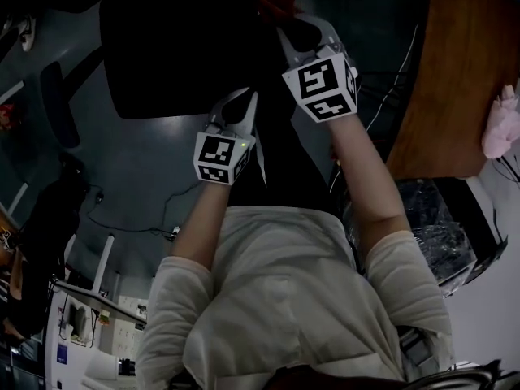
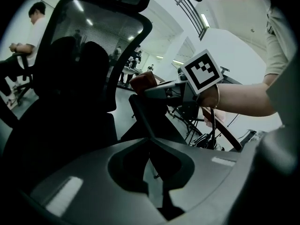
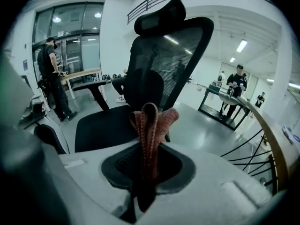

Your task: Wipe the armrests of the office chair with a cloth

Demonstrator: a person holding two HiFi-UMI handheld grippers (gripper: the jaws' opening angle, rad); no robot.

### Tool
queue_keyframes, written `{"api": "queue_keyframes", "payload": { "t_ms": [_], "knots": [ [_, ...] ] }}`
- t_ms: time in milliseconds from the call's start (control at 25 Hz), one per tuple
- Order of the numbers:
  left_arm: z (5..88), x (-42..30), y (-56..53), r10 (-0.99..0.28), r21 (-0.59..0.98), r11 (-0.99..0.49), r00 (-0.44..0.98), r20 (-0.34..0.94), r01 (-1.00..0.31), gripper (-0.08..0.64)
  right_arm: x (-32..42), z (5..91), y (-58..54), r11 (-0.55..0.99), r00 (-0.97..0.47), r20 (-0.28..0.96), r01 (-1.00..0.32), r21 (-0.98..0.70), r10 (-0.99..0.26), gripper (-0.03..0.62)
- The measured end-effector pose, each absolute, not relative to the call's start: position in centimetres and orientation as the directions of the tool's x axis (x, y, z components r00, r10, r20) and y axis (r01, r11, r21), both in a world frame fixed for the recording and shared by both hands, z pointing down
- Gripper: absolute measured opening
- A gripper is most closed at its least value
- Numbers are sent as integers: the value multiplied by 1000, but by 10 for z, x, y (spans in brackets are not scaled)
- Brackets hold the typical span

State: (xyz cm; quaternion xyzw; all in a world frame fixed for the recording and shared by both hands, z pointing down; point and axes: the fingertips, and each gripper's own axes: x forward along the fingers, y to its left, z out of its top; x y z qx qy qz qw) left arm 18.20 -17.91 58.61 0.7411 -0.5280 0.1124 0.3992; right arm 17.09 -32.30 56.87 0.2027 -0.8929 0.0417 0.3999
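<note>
The person stands over the office chair (image 3: 161, 64) with a tool in each hand, both arms stretched forward. The right tool (image 3: 149, 146) is clamped on a reddish knitted cloth (image 3: 151, 121), which is bunched into folds and sticks up past the jaw tips. In the left gripper view, that cloth sits at the top end of a dark bar I take to be the near armrest (image 2: 143, 116). I cannot tell whether the two are touching.

The left tool (image 2: 150, 143) hangs lower and closer to the person's body, beside that same armrest. Its jaws are pressed together with nothing between them.

The chair has a mesh back, a headrest on top and a dark seat that faces the person.

To the person's right a brown wooden table (image 1: 443, 80) runs along, with something pink and fluffy (image 1: 500, 124) near its edge. A black bin lined with a plastic bag (image 1: 447, 226) stands just beside it. Further off in the room, other people stand at desks.
</note>
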Motion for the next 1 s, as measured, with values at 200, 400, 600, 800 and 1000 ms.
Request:
{"api": "queue_keyframes", "payload": {
  "t_ms": [200, 400, 600, 800, 1000],
  "knots": [
    [592, 183, -179, -696, 456, -113, 398, 597, -883, 6, 167, 571, -319, 920, -616, 737, -391, 20, -278, 48],
    [592, 182, -177, -671, 443, -137, 412, 616, -886, 6, 166, 571, -300, 926, -626, 737, -378, -1, -254, 48],
    [593, 177, -178, -659, 450, -169, 440, 610, -877, 6, 164, 571, -269, 924, -630, 741, -382, -34, -233, 48],
    [581, 168, -177, -661, 439, -198, 450, 600, -876, 6, 165, 561, -231, 923, -642, 735, -381, -59, -219, 47],
    [581, 171, -171, -651, 447, -247, 489, 580, -860, 6, 174, 562, -200, 904, -643, 729, -421, -77, -237, 47]
  ]
}}
